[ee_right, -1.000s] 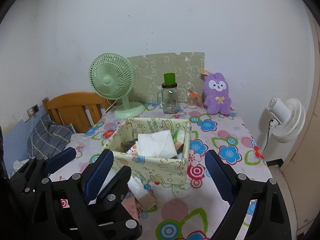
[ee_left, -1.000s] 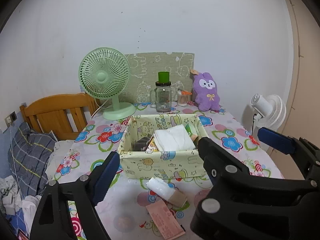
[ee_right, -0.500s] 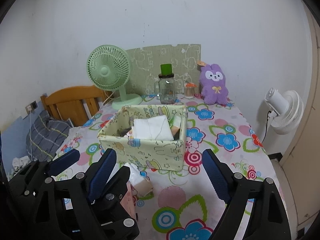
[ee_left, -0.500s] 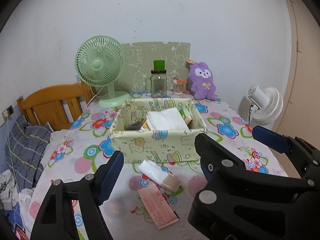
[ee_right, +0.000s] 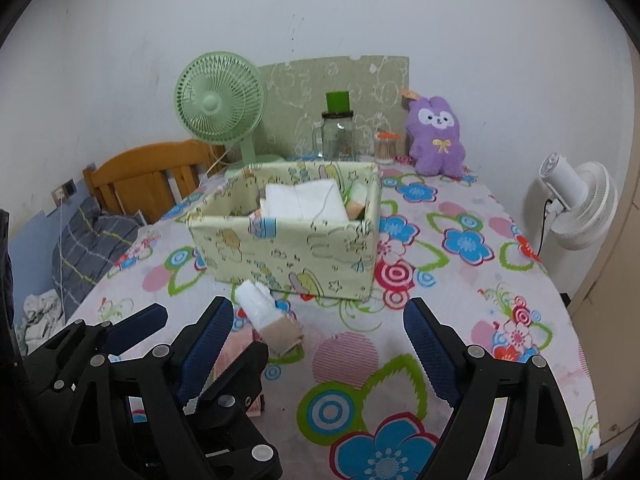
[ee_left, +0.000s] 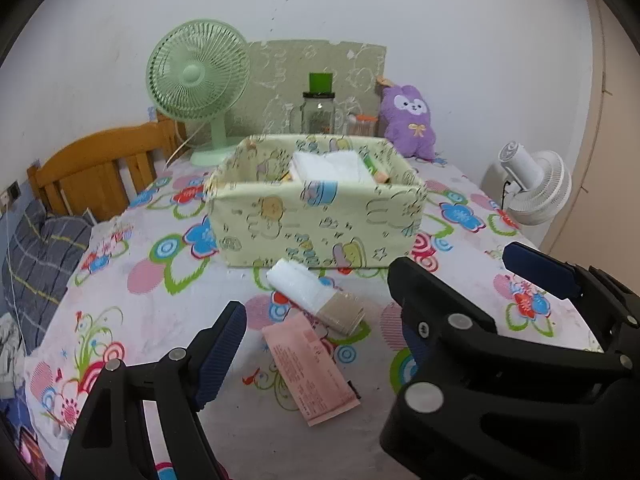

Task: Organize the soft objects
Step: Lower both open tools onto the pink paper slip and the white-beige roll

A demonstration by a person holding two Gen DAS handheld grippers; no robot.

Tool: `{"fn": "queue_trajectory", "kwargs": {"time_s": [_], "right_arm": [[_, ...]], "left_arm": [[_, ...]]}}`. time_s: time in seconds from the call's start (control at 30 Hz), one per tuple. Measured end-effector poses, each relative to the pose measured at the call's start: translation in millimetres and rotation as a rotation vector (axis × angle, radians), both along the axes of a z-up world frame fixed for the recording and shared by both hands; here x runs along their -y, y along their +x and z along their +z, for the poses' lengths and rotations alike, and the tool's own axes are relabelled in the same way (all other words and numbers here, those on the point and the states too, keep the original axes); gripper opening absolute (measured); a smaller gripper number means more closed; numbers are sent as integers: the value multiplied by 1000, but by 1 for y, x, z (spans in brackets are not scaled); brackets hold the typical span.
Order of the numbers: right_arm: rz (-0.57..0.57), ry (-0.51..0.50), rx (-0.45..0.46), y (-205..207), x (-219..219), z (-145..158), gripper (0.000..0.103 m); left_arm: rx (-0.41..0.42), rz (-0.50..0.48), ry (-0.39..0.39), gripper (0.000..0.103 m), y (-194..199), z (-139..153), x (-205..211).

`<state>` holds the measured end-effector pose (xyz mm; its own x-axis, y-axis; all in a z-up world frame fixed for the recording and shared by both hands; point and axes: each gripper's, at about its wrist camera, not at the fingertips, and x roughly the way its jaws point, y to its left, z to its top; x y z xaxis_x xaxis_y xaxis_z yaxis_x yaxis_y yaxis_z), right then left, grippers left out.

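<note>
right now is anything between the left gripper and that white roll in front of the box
Nothing visible blocks it. The left gripper is open, and the white roll lies on the tablecloth ahead of its fingers, beside the pink packet and just short of the fabric box.

White roll (ee_left: 310, 294) lies before fabric bin (ee_left: 316, 222).

I hold both tongs spread wide and empty, side by side: my left tongs (ee_left: 320, 344) low, my right tongs (ee_right: 320, 344) just beside them.

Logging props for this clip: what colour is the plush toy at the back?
Purple plush toy with a white face and yellow bow; clearest in the right wrist view.
</note>
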<state>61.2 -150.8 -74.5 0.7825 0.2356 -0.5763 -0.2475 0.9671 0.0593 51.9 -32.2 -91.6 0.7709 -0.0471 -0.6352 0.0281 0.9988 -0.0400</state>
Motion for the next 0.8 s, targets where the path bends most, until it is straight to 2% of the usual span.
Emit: {"fn": "queue_trajectory", "kwargs": {"time_s": [0.33,0.57,0.67,0.73,0.8], "right_arm": [[19,-23,-45,6,-5,-29,88],[21,-23,-108,19,-7,-50,86],[20,-23,-124,25,-8,-54,86],[20,-31,-135,28,-8,-57,86],[23,-38,-143,31,-9,-59,86]], "left_arm": [[-49,37,-13,82,5,-32,-5],[-104,56,-14,81,17,-51,-10],[-127,59,-30,74,23,-56,-12],[-146,60,-36,65,27,-60,-13],[-143,72,-16,61,27,-61,-12]]}}
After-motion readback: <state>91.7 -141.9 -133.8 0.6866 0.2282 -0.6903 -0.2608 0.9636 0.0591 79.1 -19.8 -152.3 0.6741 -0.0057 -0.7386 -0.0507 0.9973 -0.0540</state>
